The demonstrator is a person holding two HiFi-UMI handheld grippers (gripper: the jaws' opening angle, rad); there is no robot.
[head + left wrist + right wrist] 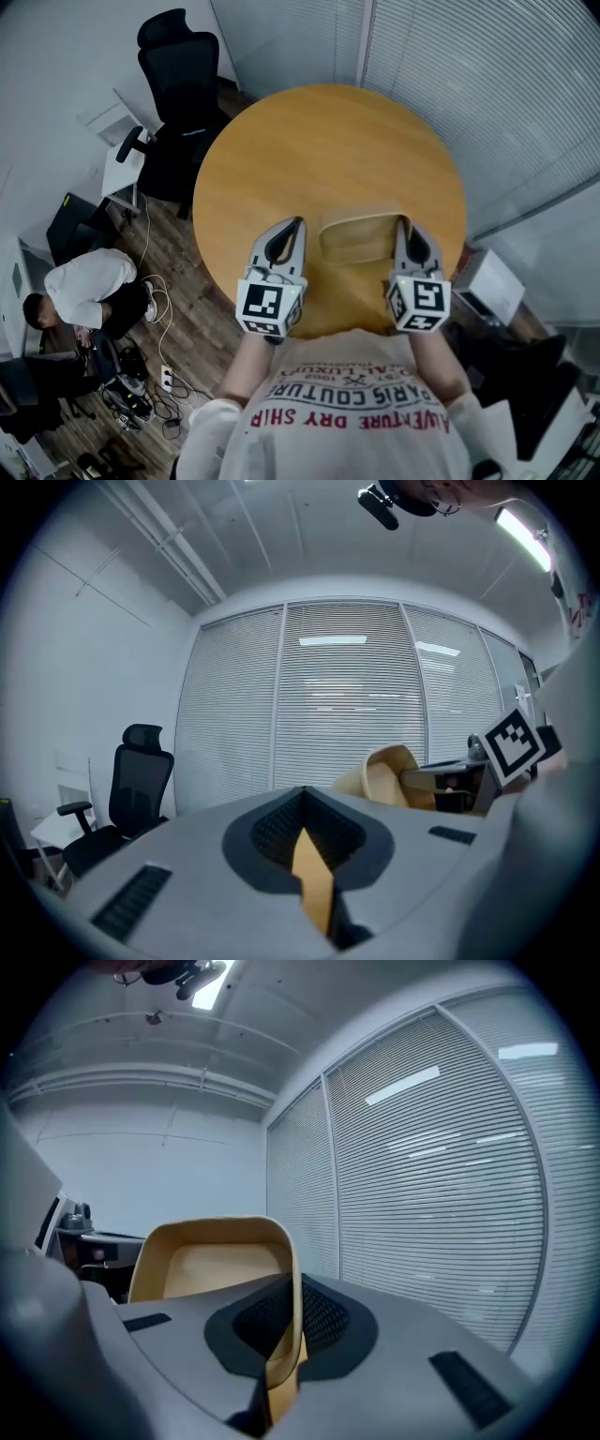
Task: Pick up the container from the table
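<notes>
A tan, open-topped container (361,236) is over the near part of the round wooden table (319,150). My right gripper (405,225) is shut on its right wall. In the right gripper view that wall (286,1335) runs between the jaws and the container's hollow (211,1260) faces the camera. My left gripper (297,225) stands just left of the container, apart from it, with its jaws together and only a thin tan sliver (311,883) between them. From the left gripper view the container (384,775) shows to the right. I cannot tell whether it rests on the table.
A black office chair (180,80) and a small white side table (122,169) stand beyond the table's left edge. A person (84,291) crouches on the floor at left among cables (155,375). A white box (489,286) sits at right. Blinds (469,84) line the far side.
</notes>
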